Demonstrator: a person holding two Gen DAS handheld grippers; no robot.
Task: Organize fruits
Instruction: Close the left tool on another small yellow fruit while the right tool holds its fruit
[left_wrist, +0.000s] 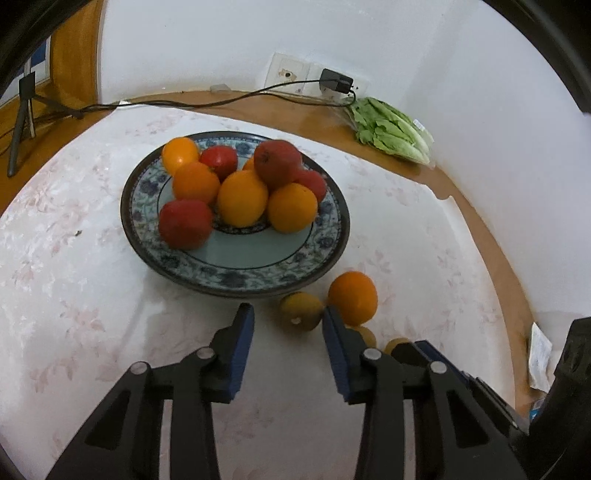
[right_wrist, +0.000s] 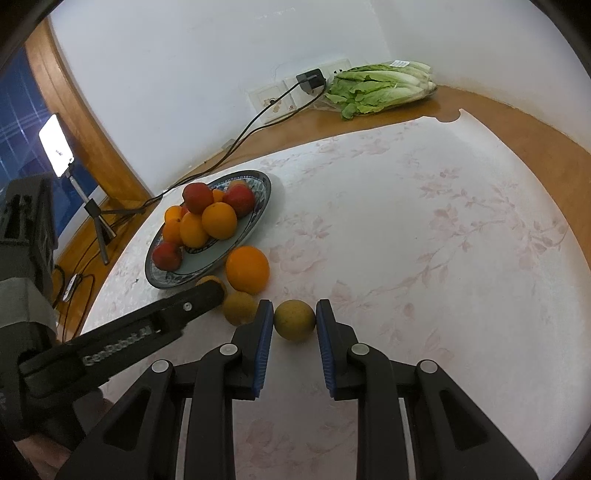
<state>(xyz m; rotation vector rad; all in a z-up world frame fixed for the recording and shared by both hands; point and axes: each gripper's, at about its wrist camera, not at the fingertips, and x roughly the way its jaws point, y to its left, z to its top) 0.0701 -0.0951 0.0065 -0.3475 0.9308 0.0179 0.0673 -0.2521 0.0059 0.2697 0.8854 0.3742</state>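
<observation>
Greenish-yellow fruit (right_wrist: 294, 319) on the flowered tablecloth (right_wrist: 424, 258), pinched between the pads of the right gripper (right_wrist: 294, 320). Two similar fruits beside it are partly hidden behind gripper fingers. Left gripper (left_wrist: 288, 314) spread, empty, just before another such fruit (left_wrist: 301, 309) near the loaded plate (left_wrist: 236, 275).

**Hidden and cut off**

In the left view, two small fruits (left_wrist: 365, 334) behind the right finger (left_wrist: 338, 354) of the left gripper (left_wrist: 288, 325) show only as slivers. A paper (left_wrist: 540, 356) at the right is half covered by a black casing. On the plate (left_wrist: 317, 254), one orange (left_wrist: 250, 163) barely peeks between the others. In the right view, a fruit (right_wrist: 211, 281) lies mostly behind the left gripper's finger.
</observation>
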